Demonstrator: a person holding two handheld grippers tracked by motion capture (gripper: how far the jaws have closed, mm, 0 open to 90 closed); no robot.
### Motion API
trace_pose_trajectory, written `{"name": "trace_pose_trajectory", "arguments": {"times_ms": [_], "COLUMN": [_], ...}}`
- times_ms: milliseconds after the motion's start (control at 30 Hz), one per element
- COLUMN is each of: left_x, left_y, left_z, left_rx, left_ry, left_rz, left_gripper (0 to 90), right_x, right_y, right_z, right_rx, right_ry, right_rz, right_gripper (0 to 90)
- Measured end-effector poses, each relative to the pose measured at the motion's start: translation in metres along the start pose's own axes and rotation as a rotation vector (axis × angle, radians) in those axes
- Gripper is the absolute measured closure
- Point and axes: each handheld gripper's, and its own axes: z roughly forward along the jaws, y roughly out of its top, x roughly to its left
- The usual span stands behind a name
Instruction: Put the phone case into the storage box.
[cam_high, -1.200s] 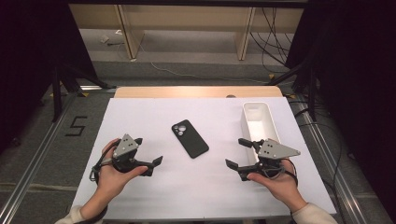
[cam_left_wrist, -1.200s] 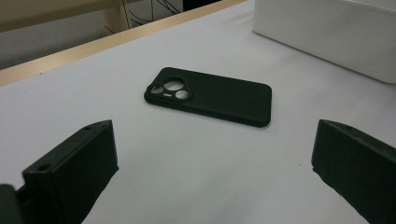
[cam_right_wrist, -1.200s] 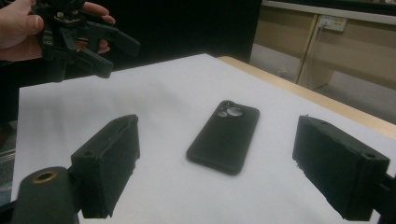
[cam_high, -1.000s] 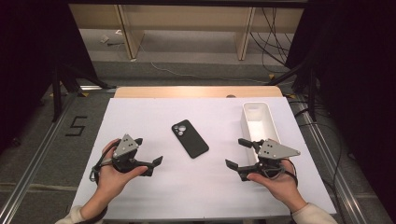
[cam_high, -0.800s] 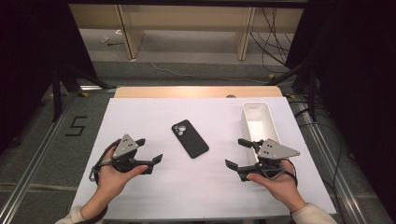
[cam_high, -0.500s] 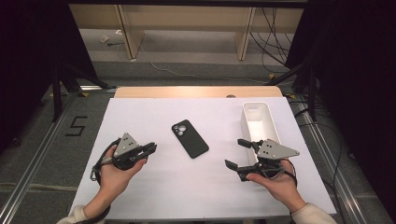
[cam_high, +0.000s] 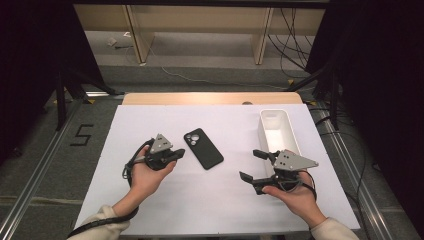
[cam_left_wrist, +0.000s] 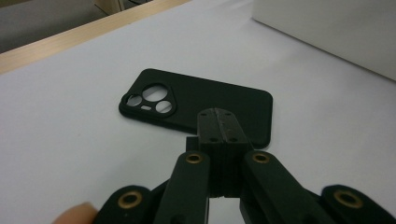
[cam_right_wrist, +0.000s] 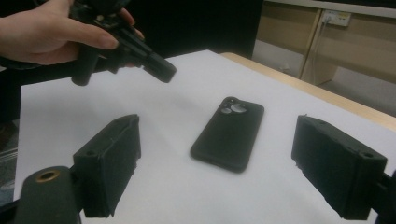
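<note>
With its jaws pressed together on nothing, the left gripper (cam_high: 176, 154) at centre-left should nudge the black phone (cam_high: 203, 148) lying flat mid-worktop gently, while the right gripper (cam_high: 253, 166), jaws spread, waits lower right.

high: above, facing down on table (cam_high: 165, 210) | gripper views: low, close (both share phone (cam_left_wrist: 201, 105))
</note>
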Motion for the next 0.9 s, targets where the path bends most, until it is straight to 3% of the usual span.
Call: {"name": "trace_pose_trajectory", "arguments": {"times_ms": [500,900], "left_x": [-0.017,-0.024], "left_y": [0.022,0.030], "left_z": [0.067,0.098], "left_rx": [0.089,0.118], "left_ry": [-0.041,-0.039], "left_rz": [0.022,0.032], "left_gripper": [90.0,90.0], "right_x": [0.000,0.000], "right_y": [-0.002,-0.002], "right_z": [0.000,-0.001], "right_rx": [0.009,0.011], "right_ry": [0.002,0.005], "right_rz": [0.007,0.008], "right_gripper": [18.1,18.1]}}
